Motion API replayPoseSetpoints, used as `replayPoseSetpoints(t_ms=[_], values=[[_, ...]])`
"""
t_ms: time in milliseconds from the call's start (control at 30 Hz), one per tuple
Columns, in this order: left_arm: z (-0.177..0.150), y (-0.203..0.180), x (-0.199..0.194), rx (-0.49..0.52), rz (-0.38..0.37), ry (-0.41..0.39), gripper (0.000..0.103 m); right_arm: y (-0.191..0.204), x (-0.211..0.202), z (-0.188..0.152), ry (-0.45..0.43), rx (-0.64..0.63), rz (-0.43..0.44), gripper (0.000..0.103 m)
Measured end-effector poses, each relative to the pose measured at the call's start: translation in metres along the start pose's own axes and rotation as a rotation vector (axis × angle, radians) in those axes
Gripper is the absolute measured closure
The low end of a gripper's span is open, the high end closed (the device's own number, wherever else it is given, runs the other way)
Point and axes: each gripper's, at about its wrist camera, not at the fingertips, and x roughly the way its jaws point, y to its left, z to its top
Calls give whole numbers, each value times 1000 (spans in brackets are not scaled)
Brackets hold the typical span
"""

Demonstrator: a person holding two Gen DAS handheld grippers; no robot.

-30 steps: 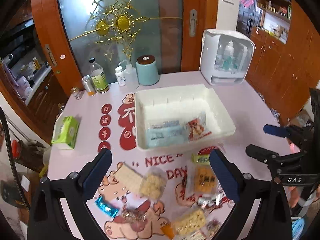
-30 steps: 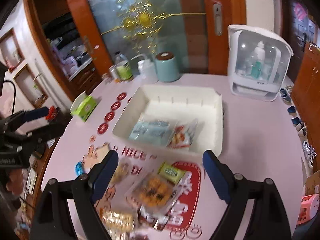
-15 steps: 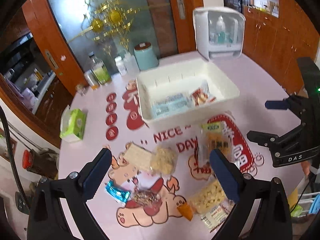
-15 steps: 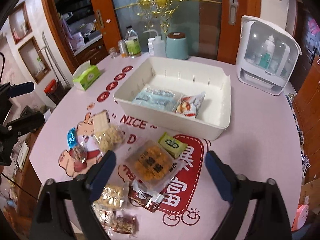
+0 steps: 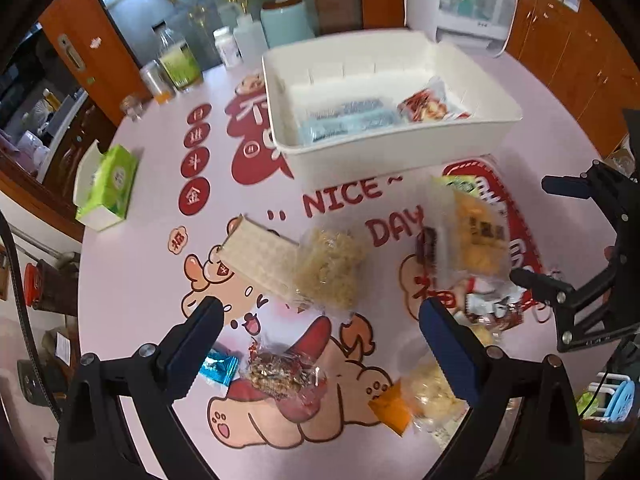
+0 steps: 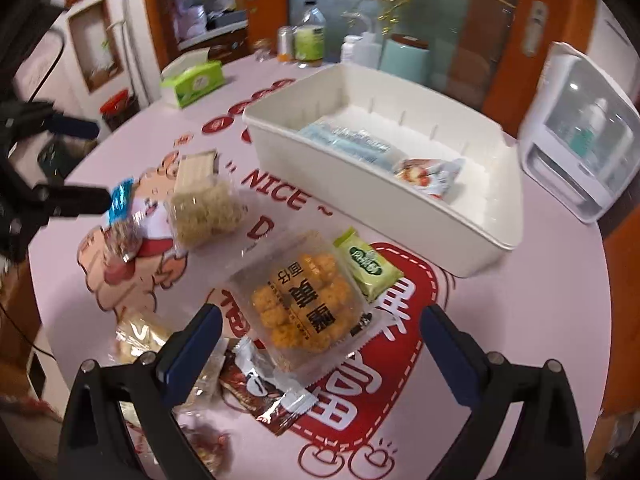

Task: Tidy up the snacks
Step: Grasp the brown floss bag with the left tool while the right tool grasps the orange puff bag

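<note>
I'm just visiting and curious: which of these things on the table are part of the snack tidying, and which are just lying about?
Part of the job:
white bin
orange puffs
green packet
noodle pack
wafer pack
blue candy

Just lying about:
tissue box
bottles
teal canister
white appliance

bin (image 5: 384, 160): on the table (image 5: 140, 280), at 12 o'clock from the loose snacks
in the bin: flat packet (image 5: 344, 120) at 9 o'clock, small pouch (image 5: 430, 106) at 3 o'clock, touching
noodle block packet (image 5: 330, 266): table centre, wafer packet (image 5: 260, 262) touching it at 9 o'clock
tray of fried balls (image 6: 304, 300): at 3 o'clock from the noodle block packet
small sachet (image 6: 368, 264): beside the tray, between it and the bin
tissue box (image 5: 108, 184): at 9 o'clock, table edge
bottles (image 5: 180, 64): at 11 o'clock, behind the bin
</note>
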Motion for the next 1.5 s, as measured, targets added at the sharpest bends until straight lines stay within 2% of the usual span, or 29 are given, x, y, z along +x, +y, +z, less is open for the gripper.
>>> replayPoseSetpoints(t_ms=[233, 367, 533, 767, 800, 900, 933, 967, 1000, 1033, 1133, 1300, 1500], values=[[9, 4, 49, 23, -19, 90, 5, 15, 44, -2, 87, -136, -25, 3], [16, 8, 72, 30, -26, 124, 5, 15, 61, 1, 118, -153, -20, 3], [22, 12, 101, 18, -56, 180, 5, 5, 76, 9, 154, -98, 50, 4], [21, -1, 125, 87, -47, 208, 5, -13, 72, 10, 154, 56, 67, 14], [21, -3, 128, 96, -43, 210, 7, -16, 72, 10, 155, 78, 68, 15], [20, -8, 138, 114, -12, 231, 23, -27, 71, 9, 153, 156, 79, 16], [19, -9, 140, 120, 9, 227, 23, -30, 70, 9, 152, 173, 83, 17], [20, -11, 139, 129, 17, 209, 29, -33, 69, 8, 152, 194, 88, 17], [20, -12, 137, 139, 24, 198, 40, -33, 70, 8, 149, 206, 86, 17], [21, -15, 134, 152, 43, 180, 44, -34, 70, 8, 149, 217, 87, 18], [21, -12, 129, 111, -21, 187, 44, -37, 67, 5, 148, 246, 100, 19], [16, -18, 108, 94, -22, 153, 45, -37, 55, 2, 126, 276, 111, 19], [13, -22, 60, 87, -47, 82, 45, -39, 24, 7, 60, 295, 121, 19]])
